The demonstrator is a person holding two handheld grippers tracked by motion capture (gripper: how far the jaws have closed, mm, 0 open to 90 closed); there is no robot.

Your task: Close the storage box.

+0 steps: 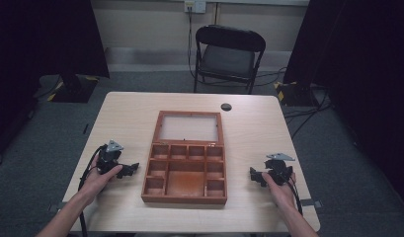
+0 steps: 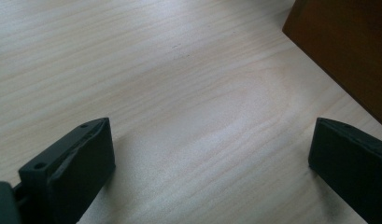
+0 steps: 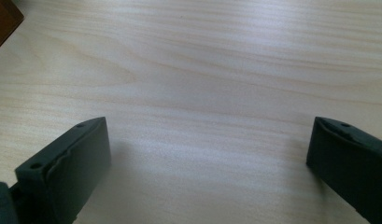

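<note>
A brown wooden box [image 1: 185, 169] lies open at the middle of the light wood table [image 1: 120, 113], with its glass-paned lid [image 1: 189, 127] folded back flat and several small compartments around a larger one. My left gripper [image 1: 133, 169] rests on the table just left of the box, jaws open wide with only bare tabletop between them [image 2: 212, 149]; the box's side [image 2: 347, 51] is close at the upper right of the left gripper view. My right gripper [image 1: 254, 175] rests on the table right of the box, also open and holding nothing [image 3: 209, 147]. A box corner [image 3: 4, 21] is at the upper left of the right gripper view.
A small dark round grommet [image 1: 226, 106] sits in the table near its far edge. A black folding chair [image 1: 228, 57] stands on the floor beyond the table. Dark curtains hang on both sides, with stands and cables on the grey carpet.
</note>
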